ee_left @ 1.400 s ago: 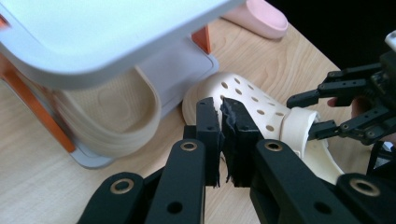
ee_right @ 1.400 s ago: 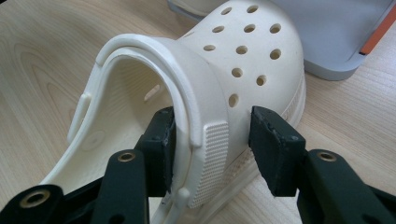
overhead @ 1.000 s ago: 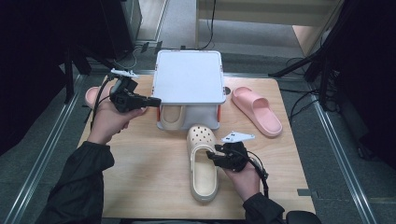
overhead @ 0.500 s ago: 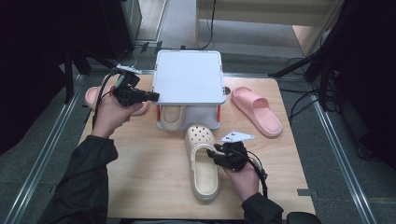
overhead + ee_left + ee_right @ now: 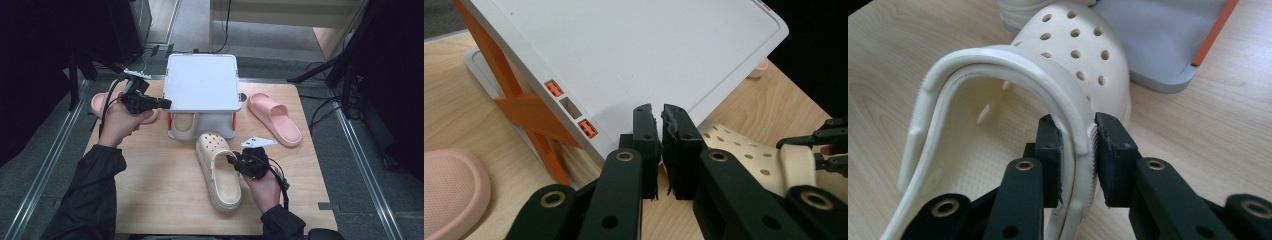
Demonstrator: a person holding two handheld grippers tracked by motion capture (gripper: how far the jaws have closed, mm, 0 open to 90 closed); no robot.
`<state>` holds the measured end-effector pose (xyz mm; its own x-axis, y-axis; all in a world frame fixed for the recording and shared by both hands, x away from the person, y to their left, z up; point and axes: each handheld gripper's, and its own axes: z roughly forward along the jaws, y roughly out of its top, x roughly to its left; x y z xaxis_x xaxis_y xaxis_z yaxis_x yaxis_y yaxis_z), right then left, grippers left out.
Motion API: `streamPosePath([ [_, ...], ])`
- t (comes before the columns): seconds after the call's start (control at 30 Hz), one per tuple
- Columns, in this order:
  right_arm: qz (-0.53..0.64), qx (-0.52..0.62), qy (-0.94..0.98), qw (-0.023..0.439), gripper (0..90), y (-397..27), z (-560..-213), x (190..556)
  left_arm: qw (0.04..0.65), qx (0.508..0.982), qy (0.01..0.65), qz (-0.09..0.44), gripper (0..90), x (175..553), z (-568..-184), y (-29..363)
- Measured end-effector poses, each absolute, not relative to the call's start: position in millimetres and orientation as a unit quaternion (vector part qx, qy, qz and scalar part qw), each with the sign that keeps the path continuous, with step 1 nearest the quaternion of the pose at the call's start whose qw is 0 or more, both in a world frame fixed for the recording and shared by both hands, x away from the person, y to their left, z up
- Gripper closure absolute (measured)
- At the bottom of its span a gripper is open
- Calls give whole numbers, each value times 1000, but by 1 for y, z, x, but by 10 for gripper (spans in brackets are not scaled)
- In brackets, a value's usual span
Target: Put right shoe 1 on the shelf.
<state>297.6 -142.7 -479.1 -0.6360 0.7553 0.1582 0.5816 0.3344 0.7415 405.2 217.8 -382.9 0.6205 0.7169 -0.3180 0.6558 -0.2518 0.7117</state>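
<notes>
My wooden worktop (image 5: 150, 190) carries a white two-level shoe rack (image 5: 202, 82) at the far middle, with one cream clog (image 5: 184, 125) already tucked on its lower level. A pink slide (image 5: 276, 117) lies to the right of the rack, and another pink slide (image 5: 100, 102) to its left, partly behind my left hand. The second cream clog (image 5: 217, 172) lies near the middle, toe towards the rack. My right tool (image 5: 1078, 150) has just been closing, and its jaws now sit on either side of the clog's side wall and heel strap (image 5: 1013, 65), which I judge a grip ready for lifting it to the rack. My left tool (image 5: 660, 145) hangs by the rack's left edge, jaws nearly together and empty.
</notes>
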Motion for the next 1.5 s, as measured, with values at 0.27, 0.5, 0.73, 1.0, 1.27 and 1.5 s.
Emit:
streamPosePath([
  [0.27, 402, 407, 812, 114, 771, -140, -462, 301, 430, 791, 434, 39, 843, 405, -383, 217],
  [0.5, 393, 415, 808, 140, 769, -139, -450, 317, 429, 791, 434, 39, 843, 405, -382, 217],
  [0.73, 380, 430, 803, 163, 767, -133, -448, 347, 430, 792, 432, 39, 842, 405, -383, 216],
  [1.0, 370, 457, 790, 176, 755, -118, -462, 370, 431, 792, 431, 38, 842, 405, -383, 217],
  [1.27, 382, 466, 776, 184, 704, -105, -472, 375, 429, 793, 431, 42, 840, 404, -383, 216],
  [1.5, 407, 467, 769, 157, 587, -110, -472, 375, 427, 793, 431, 43, 837, 404, -382, 215],
])
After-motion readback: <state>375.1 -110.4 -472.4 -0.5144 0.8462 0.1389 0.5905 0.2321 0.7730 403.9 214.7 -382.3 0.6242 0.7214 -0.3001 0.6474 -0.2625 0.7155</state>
